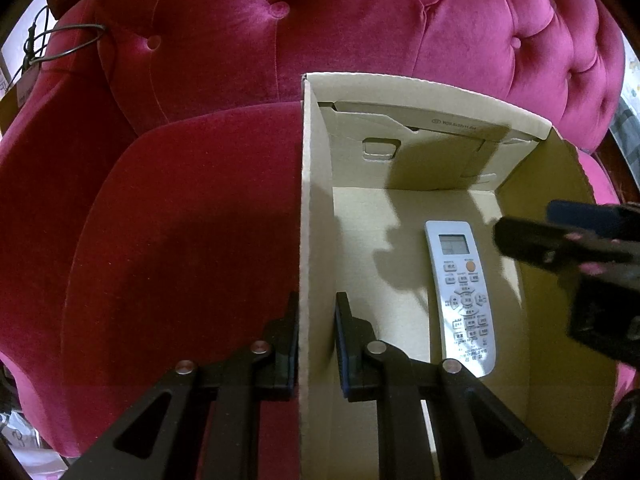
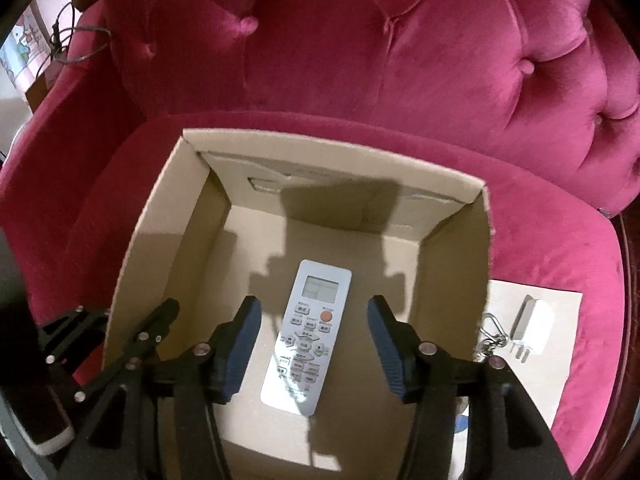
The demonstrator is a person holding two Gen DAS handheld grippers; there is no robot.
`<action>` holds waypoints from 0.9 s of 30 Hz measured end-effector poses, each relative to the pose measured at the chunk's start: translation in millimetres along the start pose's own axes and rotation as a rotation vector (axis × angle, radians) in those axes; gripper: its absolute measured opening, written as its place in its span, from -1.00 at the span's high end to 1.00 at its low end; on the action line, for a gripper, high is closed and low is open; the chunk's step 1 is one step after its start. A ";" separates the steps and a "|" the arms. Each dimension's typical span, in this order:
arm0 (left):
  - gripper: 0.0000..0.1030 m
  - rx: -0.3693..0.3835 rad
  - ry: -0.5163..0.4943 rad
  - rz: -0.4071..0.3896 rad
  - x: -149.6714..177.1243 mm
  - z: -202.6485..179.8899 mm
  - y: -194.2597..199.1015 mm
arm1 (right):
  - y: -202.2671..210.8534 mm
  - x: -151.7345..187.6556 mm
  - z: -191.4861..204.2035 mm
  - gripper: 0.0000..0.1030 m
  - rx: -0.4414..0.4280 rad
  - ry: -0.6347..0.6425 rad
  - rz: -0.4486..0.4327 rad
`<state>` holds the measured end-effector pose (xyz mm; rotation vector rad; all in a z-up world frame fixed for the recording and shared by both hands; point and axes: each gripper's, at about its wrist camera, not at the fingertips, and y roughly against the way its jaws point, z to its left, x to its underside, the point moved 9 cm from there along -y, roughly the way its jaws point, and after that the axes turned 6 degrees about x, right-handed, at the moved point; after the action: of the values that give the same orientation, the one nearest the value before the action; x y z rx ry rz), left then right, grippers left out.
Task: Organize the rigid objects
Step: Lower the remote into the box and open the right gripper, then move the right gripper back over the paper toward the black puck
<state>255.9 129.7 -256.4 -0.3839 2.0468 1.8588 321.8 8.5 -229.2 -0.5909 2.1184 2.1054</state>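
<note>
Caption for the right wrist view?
Open right gripper above remote lying in cardboard box on pink armchair.

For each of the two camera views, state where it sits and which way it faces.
Left wrist: on the left gripper, facing steeply down; its jaws pinch the cardboard box wall; the right gripper shows at the right.
Right wrist: on the right gripper, above the box, facing down; jaws apart over the remote; the left gripper's linkage shows at the left.
Shared: box, remote, pink armchair.
</note>
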 end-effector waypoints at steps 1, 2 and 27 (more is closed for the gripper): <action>0.69 0.000 0.000 0.000 0.0 0.2 0.0 | 4.2 -0.7 -2.3 -0.22 0.004 -0.003 -0.007; 0.69 -0.001 -0.001 0.000 0.0 0.0 0.0 | 8.1 -1.7 -4.4 -0.29 0.009 -0.005 -0.015; 0.69 -0.016 -0.008 0.000 -0.3 -3.2 0.2 | 67.7 -4.1 -108.6 -0.98 0.125 -0.140 -0.112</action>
<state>255.8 126.4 -255.8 -0.3798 2.0283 1.8748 324.6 -98.9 -159.6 -0.5192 2.0705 1.8817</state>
